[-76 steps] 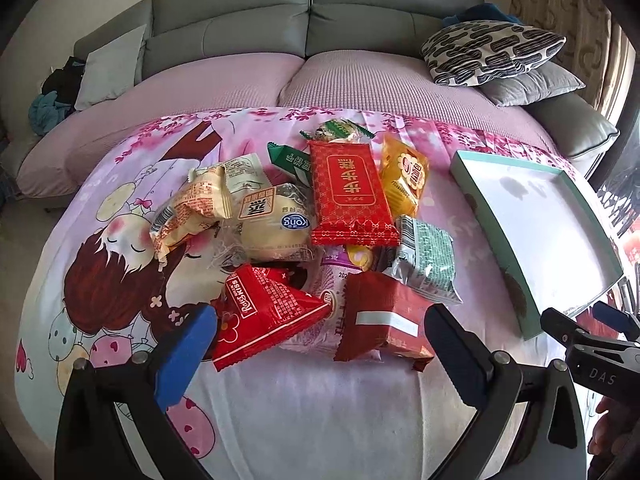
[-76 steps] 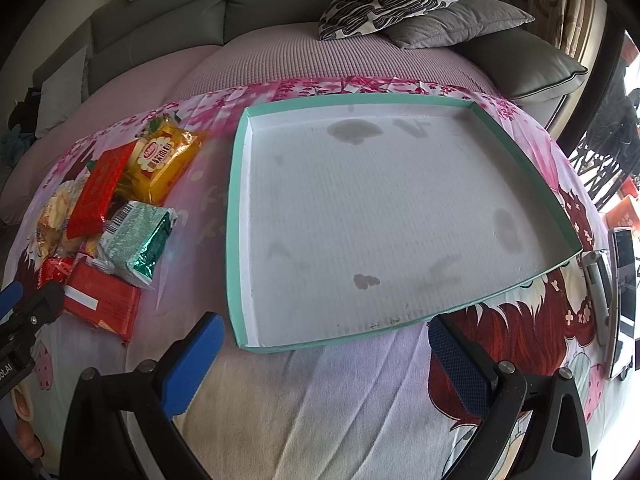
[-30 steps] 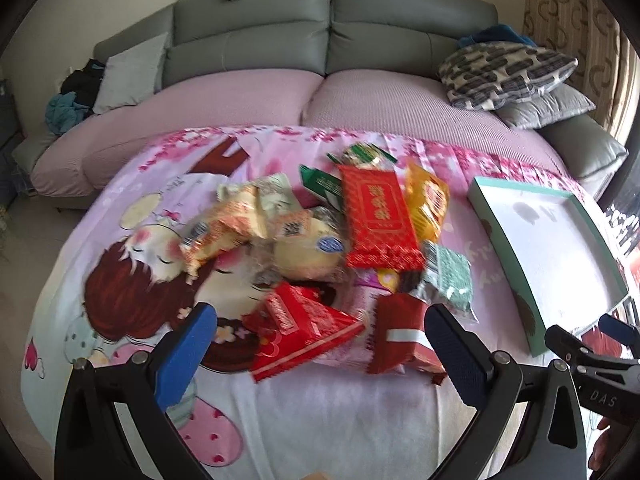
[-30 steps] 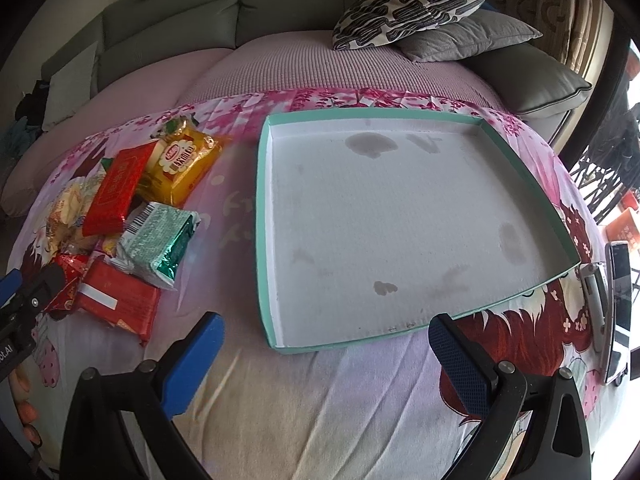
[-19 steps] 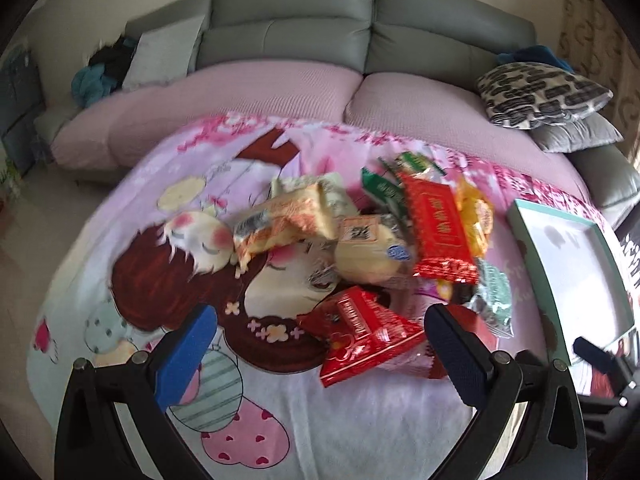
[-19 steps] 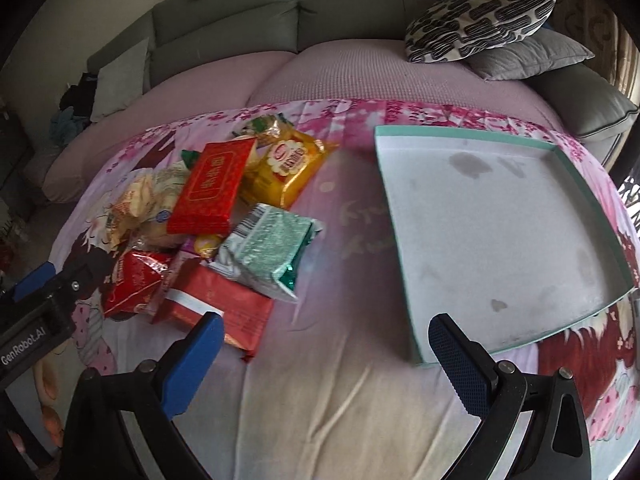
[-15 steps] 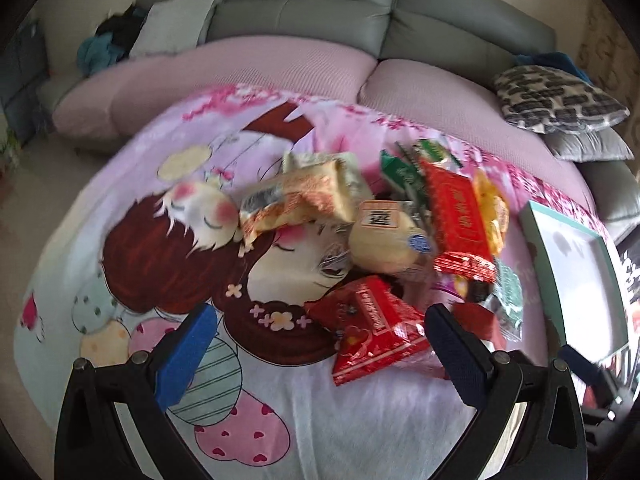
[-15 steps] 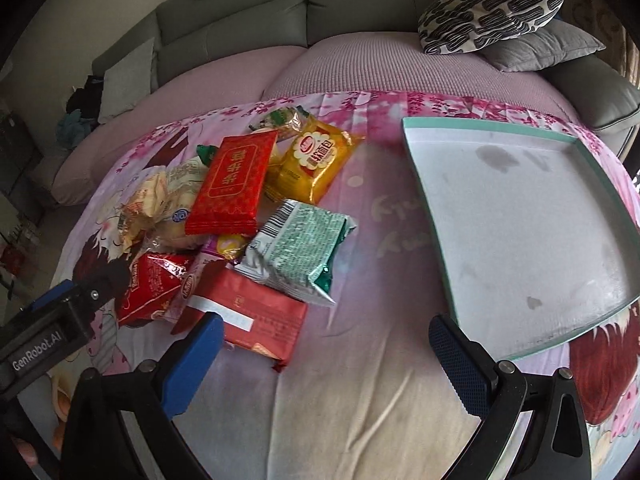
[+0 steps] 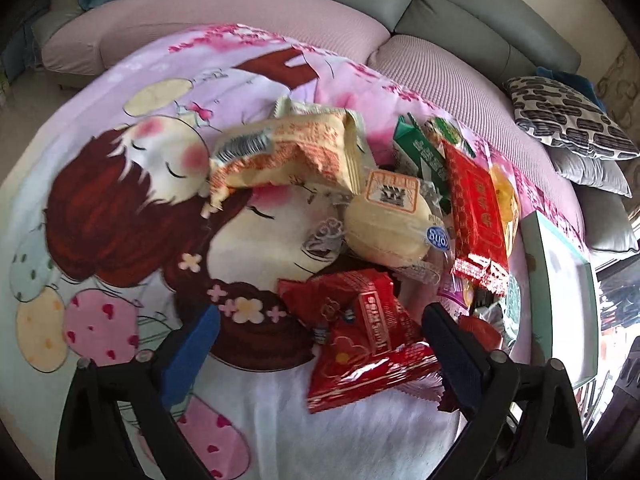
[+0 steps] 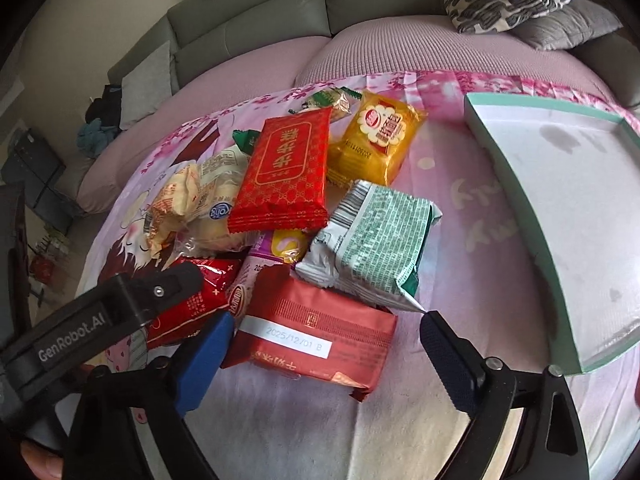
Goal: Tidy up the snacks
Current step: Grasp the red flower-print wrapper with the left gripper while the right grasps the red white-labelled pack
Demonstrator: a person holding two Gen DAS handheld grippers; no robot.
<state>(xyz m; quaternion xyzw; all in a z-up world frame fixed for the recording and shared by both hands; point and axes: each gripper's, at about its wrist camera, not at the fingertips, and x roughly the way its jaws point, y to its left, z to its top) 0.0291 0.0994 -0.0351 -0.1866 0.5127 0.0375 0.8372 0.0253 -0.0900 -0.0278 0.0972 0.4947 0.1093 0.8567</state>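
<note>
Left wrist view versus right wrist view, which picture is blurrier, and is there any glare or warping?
Left wrist view: softer, smeared print on the red snack bag. Right wrist view: sharper, date label readable on the red packet. Both bend toward dark rounded corners; glare whitens the tray.

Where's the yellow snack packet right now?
In the right wrist view the yellow snack packet lies at the far side of the pile, just right of the flat red packet, left of the teal-rimmed tray.

"2025/12/01 B" on the dark red packet [image 10: 316, 332]; "GenRobot.AI" on the left tool [image 10: 72, 336].
</note>
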